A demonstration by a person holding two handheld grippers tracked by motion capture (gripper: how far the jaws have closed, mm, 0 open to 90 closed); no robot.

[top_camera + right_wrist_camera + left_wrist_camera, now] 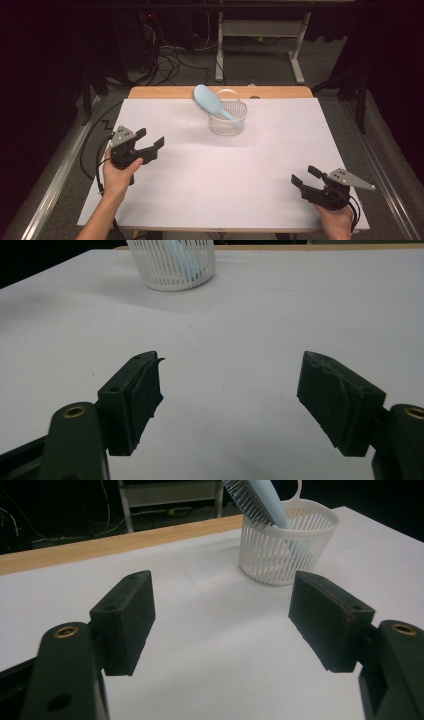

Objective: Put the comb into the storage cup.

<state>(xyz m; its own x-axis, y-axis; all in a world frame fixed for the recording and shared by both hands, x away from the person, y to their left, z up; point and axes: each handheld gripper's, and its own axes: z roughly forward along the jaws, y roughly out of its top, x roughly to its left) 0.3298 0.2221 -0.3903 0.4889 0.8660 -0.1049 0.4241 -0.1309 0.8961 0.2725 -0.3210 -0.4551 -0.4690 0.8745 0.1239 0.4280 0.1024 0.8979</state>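
High view: light-blue hairbrush [210, 101] standing handle-down in white slotted basket [228, 119] on tabletop [210, 170]. Left claw [150, 141] and right claw [303, 177] both apart, empty. Approach the brush head squarely, steadying the basket.

- The basket [227, 119] at twelve o'clock looks like white plastic, slatted and slightly glossy.
- The hairbrush [209, 100] in it looks like smooth, pale-blue plastic.
- The table [280, 92] shows a wood edge under a matt white paper-like sheet [225, 170].
- The fingers [345, 400] carry matt black pads, the right ones rough and worn.
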